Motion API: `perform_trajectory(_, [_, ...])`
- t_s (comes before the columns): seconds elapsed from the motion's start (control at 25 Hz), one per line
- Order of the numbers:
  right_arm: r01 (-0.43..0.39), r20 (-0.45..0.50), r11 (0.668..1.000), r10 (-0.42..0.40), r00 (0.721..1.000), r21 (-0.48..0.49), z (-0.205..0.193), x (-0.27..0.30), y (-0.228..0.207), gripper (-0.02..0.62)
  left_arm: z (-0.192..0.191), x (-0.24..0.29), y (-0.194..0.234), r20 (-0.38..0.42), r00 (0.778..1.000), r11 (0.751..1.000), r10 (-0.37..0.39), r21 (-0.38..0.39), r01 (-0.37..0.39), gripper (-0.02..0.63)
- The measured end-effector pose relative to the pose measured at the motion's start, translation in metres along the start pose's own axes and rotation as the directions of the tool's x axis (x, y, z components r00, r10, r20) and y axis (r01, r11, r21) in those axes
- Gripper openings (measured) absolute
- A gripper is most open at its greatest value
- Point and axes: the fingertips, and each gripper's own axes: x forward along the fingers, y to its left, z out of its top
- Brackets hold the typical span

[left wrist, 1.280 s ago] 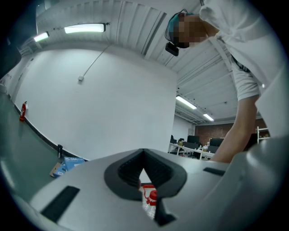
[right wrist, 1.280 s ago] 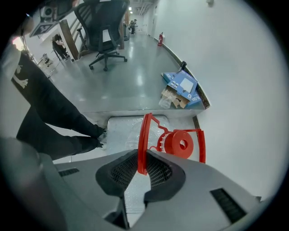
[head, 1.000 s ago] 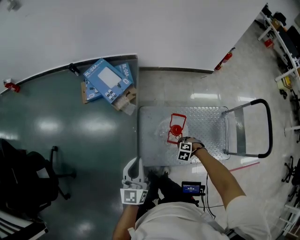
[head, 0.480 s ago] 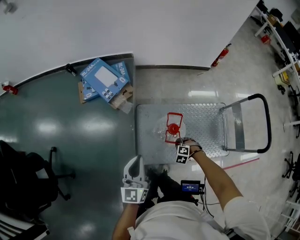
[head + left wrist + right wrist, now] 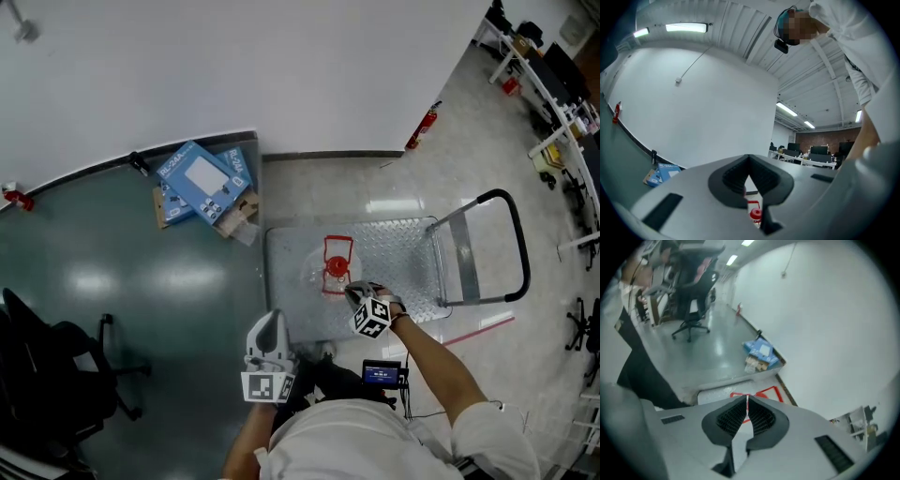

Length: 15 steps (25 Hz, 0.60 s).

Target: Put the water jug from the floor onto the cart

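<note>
The clear water jug [image 5: 330, 274] with a red cap and red handle stands on the cart's steel deck [image 5: 403, 251]. My right gripper [image 5: 353, 292] hovers just above and beside the jug, pointing steeply down, clear of the handle. Its jaws are closing and almost meet, with nothing between them. In the right gripper view the red handle [image 5: 765, 393] shows just beyond the gripper's tips [image 5: 746, 398]. My left gripper [image 5: 270, 325] is held level at the cart's near edge, shut and empty. The jug's red cap [image 5: 754, 214] peeks through below its tips [image 5: 749, 159].
The cart's push handle [image 5: 514, 246] rises at its right end. Blue cartons [image 5: 197, 180] lie by the wall at the left. An office chair [image 5: 56, 375] stands at lower left. A fire extinguisher [image 5: 424, 122] leans on the wall; desks [image 5: 553, 84] fill the upper right.
My right gripper has lifted off the jug's red handle toward the camera, and its jaws have narrowed. The jug stays on the cart. The left gripper has kept still.
</note>
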Motion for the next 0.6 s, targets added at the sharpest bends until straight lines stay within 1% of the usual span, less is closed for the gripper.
perform_trajectory(0.04, [0.068, 0.066, 0.996, -0.071, 0.995, 0.058, 0.014, -0.023, -0.012, 0.020, 0.003, 0.001, -0.002, 0.005, 1.000, 1.000, -0.003, 0.000, 0.003, 0.003])
perform_trajectory(0.08, [0.130, 0.142, 0.984, -0.147, 0.979, 0.122, 0.030, -0.049, -0.023, 0.016, 0.007, 0.001, -0.004, 0.010, 1.000, 1.000, -0.004, 0.002, 0.004, 0.003])
perform_trajectory(0.12, [0.178, 0.238, 0.963, -0.224, 0.945, 0.200, 0.046, -0.080, -0.033, 0.013, 0.011, 0.002, -0.007, 0.017, 1.000, 1.000, -0.006, 0.005, 0.006, 0.003])
perform_trajectory(0.16, [0.200, 0.350, 0.933, -0.303, 0.887, 0.300, 0.062, -0.116, -0.040, 0.012, 0.016, 0.002, -0.010, 0.025, 1.000, 1.000, -0.010, 0.011, 0.009, 0.003])
perform_trajectory(0.2, [0.195, 0.450, 0.886, -0.390, 0.803, 0.420, 0.075, -0.154, -0.045, 0.012, 0.020, 0.002, -0.013, 0.032, 0.999, 1.000, -0.016, 0.016, 0.015, 0.003])
perform_trajectory(0.24, [0.169, 0.507, 0.820, -0.485, 0.713, 0.548, 0.082, -0.191, -0.048, 0.012, 0.023, 0.001, -0.017, 0.035, 0.999, 0.999, -0.026, 0.021, 0.025, 0.003])
perform_trajectory(0.28, [0.134, 0.511, 0.737, -0.575, 0.639, 0.663, 0.081, -0.221, -0.049, 0.012, 0.025, 0.000, -0.022, 0.035, 0.999, 0.999, -0.038, 0.025, 0.037, 0.003])
perform_trajectory(0.32, [0.101, 0.480, 0.653, -0.644, 0.595, 0.751, 0.074, -0.240, -0.047, 0.012, 0.027, -0.002, -0.027, 0.032, 0.998, 0.998, -0.049, 0.027, 0.049, 0.004])
perform_trajectory(0.36, [0.077, 0.436, 0.579, -0.687, 0.581, 0.811, 0.064, -0.247, -0.042, 0.012, 0.027, -0.003, -0.031, 0.028, 0.998, 0.998, -0.059, 0.027, 0.058, 0.003])
perform_trajectory(0.4, [0.063, 0.393, 0.525, -0.708, 0.587, 0.849, 0.053, -0.244, -0.036, 0.012, 0.025, -0.004, -0.034, 0.021, 0.998, 0.998, -0.064, 0.022, 0.063, 0.003])
perform_trajectory(0.44, [0.058, 0.363, 0.493, -0.710, 0.603, 0.868, 0.045, -0.238, -0.027, 0.012, 0.023, -0.005, -0.037, 0.013, 0.998, 0.998, -0.065, 0.012, 0.065, 0.003])
perform_trajectory(0.48, [0.058, 0.349, 0.484, -0.702, 0.621, 0.873, 0.039, -0.232, -0.019, 0.012, 0.019, -0.007, -0.040, 0.004, 0.998, 0.998, -0.065, 0.000, 0.065, 0.003])
perform_trajectory(0.52, [0.063, 0.348, 0.494, -0.690, 0.635, 0.867, 0.037, -0.229, -0.013, 0.012, 0.015, -0.009, -0.044, -0.005, 0.998, 0.998, -0.066, -0.012, 0.066, 0.003])
perform_trajectory(0.56, [0.070, 0.356, 0.514, -0.679, 0.642, 0.855, 0.038, -0.228, -0.009, 0.012, 0.012, -0.012, -0.047, -0.013, 0.997, 0.997, -0.070, -0.019, 0.070, 0.003])
perform_trajectory(0.6, [0.075, 0.368, 0.534, -0.671, 0.644, 0.842, 0.041, -0.230, -0.007, 0.012, 0.010, -0.013, -0.050, -0.020, 0.997, 0.997, -0.076, -0.020, 0.076, 0.003])
